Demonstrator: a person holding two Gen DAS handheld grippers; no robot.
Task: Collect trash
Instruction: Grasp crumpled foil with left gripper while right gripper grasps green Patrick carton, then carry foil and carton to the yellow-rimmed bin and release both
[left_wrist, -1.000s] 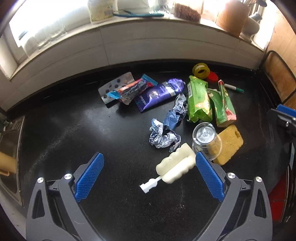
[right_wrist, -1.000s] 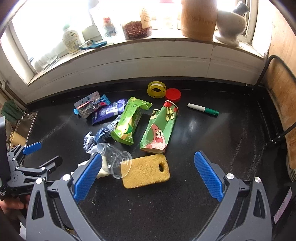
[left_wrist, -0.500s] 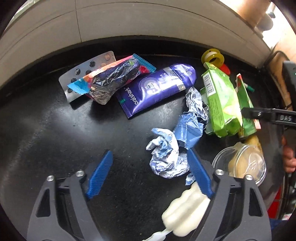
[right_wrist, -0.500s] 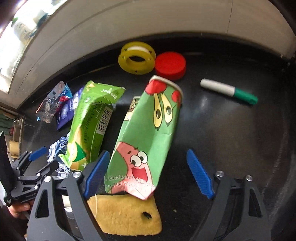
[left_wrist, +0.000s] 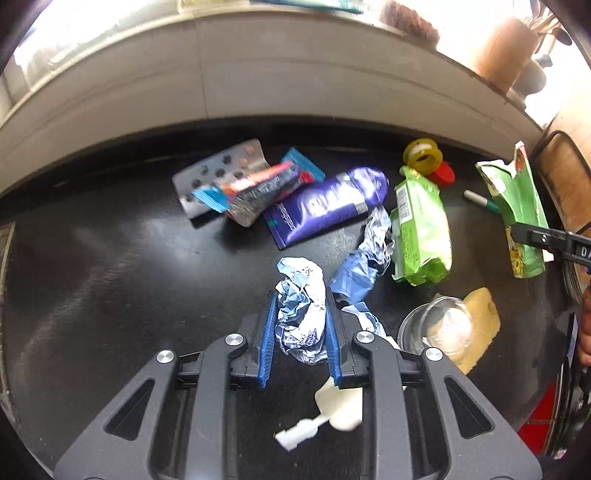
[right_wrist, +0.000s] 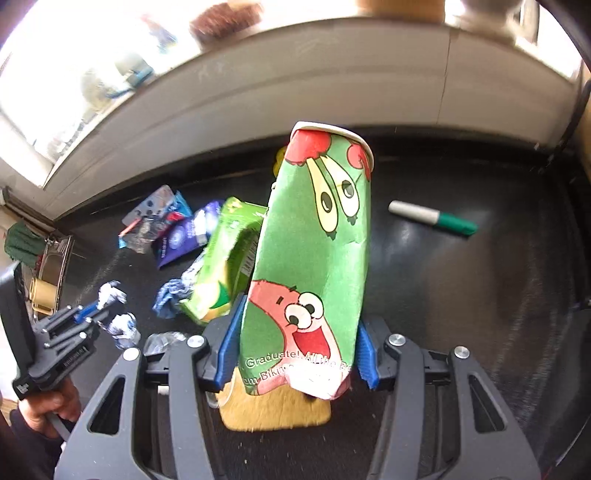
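Note:
On the black counter (left_wrist: 110, 277), my left gripper (left_wrist: 300, 295) has a crumpled blue-and-white foil wrapper (left_wrist: 299, 332) between its blue pads. Its jaws are closing and the pads press on the foil from both sides. My right gripper (right_wrist: 301, 317) holds a squashed green cartoon paper cup (right_wrist: 317, 236) by its lower end. Those jaws are closing too, and the cup's rim tilts up off the counter. In the left wrist view the same cup (left_wrist: 517, 199) hangs at the far right in the right gripper (left_wrist: 546, 240).
Loose on the counter lie a green snack bag (left_wrist: 421, 229), a purple wrapper (left_wrist: 325, 206), a blister pack (left_wrist: 218, 170), a second foil scrap (left_wrist: 362, 266), a clear cup (left_wrist: 436, 328), a sponge (left_wrist: 480, 325), a white brush (left_wrist: 340, 402) and a marker (right_wrist: 432, 218). A sink (right_wrist: 51, 266) lies left.
Both grippers came forward and down and went from wide open to closed: the left onto the foil wrapper, the right onto the green cup, whose rim has tipped up off the counter.

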